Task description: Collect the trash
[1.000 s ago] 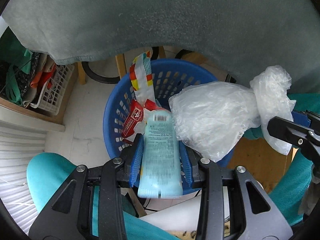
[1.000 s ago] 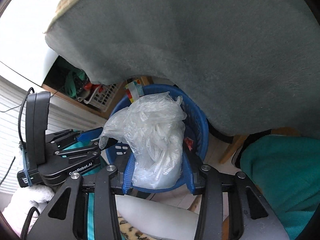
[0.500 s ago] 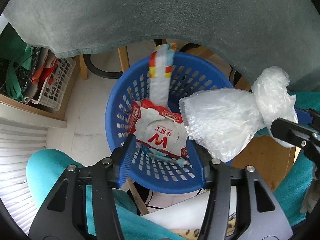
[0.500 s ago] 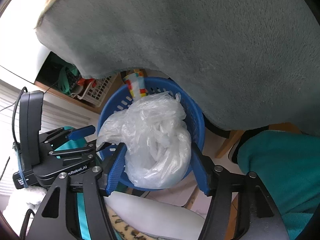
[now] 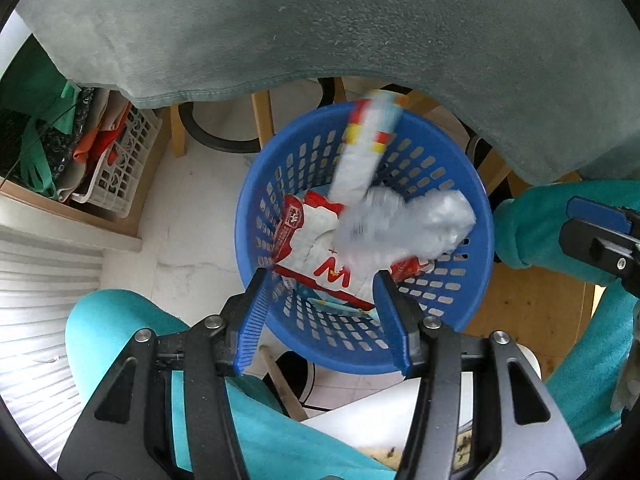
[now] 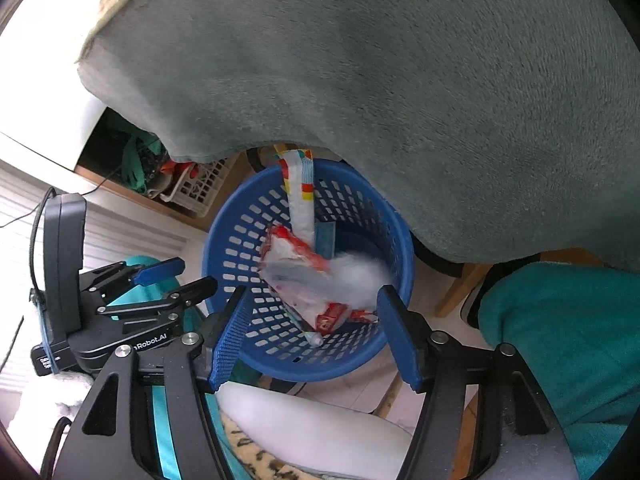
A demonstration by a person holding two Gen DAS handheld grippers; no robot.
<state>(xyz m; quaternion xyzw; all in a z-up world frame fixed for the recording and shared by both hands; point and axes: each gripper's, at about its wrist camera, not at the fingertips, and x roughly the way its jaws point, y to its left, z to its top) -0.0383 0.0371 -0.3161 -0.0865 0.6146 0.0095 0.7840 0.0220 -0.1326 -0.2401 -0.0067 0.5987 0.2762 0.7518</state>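
A blue perforated basket (image 5: 452, 184) stands on the floor below both grippers. Inside it lie a red-and-white wrapper (image 5: 308, 240), a long white wrapper with red and yellow stripes (image 5: 360, 160) leaning on the far wall, and a clear plastic bag (image 5: 412, 228), blurred by motion. My left gripper (image 5: 322, 280) hangs open above the basket's near rim, nothing between its fingers. In the right wrist view my right gripper (image 6: 312, 296) is also open and empty over the basket (image 6: 240, 240). There the bag (image 6: 360, 276) lies on the wrapper (image 6: 296, 256), beside a teal packet (image 6: 324, 240).
A grey-green blanket (image 5: 320, 20) overhangs the basket from above. A white crate of cloths (image 5: 116, 168) sits on a low shelf at the left. A person's teal-clad legs (image 5: 120, 332) flank the basket, and wooden chair legs (image 5: 262, 120) stand behind it.
The left jaws opened and the light blue packet dropped into the basket. The right jaws opened too, and the clear plastic bag fell from them into the basket.
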